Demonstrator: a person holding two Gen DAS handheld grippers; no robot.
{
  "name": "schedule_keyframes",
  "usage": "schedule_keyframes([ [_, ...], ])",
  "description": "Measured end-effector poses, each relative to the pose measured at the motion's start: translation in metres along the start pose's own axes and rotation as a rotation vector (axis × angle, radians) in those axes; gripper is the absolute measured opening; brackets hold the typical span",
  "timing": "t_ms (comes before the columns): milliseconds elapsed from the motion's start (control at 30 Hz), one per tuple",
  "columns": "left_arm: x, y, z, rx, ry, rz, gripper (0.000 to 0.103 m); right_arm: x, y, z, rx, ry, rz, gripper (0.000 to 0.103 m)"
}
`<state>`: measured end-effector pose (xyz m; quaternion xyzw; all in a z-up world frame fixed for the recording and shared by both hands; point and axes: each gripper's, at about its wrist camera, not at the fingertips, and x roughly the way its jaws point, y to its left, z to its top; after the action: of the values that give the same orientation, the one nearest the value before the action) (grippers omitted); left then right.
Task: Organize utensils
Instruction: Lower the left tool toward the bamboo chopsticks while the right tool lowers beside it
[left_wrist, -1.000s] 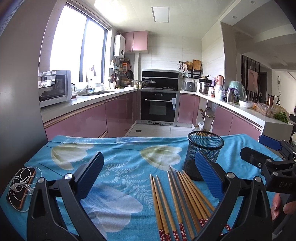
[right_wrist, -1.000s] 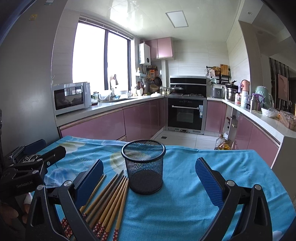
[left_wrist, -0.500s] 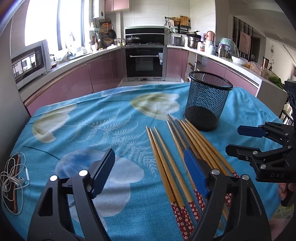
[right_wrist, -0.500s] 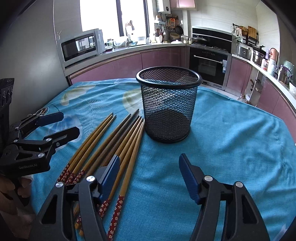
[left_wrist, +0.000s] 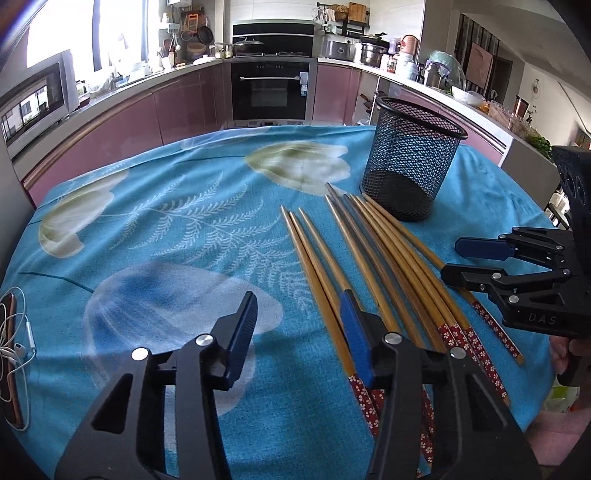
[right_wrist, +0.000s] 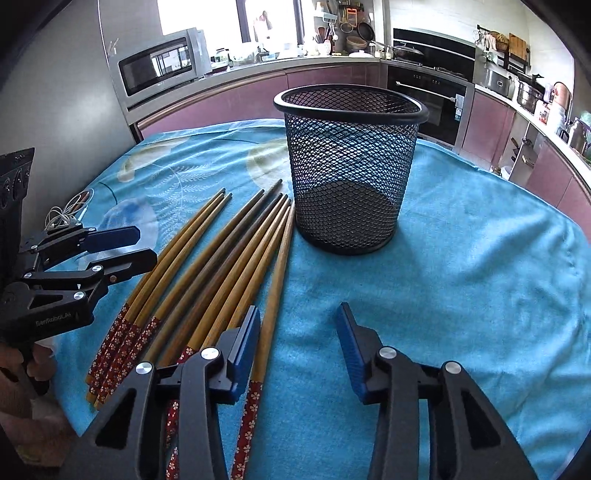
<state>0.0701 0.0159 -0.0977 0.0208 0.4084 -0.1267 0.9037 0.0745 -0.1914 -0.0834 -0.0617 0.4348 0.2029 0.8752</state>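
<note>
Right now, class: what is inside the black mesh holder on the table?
The mesh holder holds nothing: through its mesh only its dark base shows. All the chopsticks lie outside it on the blue tablecloth.

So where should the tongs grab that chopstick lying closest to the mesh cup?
Probably mid-shaft on the bare wood of the chopstick, coming straight down from above with one finger on each long side. It lies flat on the tablecloth, and its right side is free. The right tongs hang nearest it, open.

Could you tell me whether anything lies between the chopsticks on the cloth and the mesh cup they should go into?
Nothing visible does. The chopsticks lie with their tips beside the upright mesh cup, whose mouth is open and inside looks empty.
</note>
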Motion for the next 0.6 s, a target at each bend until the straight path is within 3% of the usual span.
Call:
schedule_keyframes([
  [433,0.015,-0.010,0.010,0.049,0.060,0.033,0.040,0.008,0.007,0.010,-0.049,0.018,-0.028,0.036],
  [600,0.021,-0.008,0.019,0.017,0.073,0.006,0.018,0.011,0.006,0.015,-0.042,0.024,0.002,0.022],
])
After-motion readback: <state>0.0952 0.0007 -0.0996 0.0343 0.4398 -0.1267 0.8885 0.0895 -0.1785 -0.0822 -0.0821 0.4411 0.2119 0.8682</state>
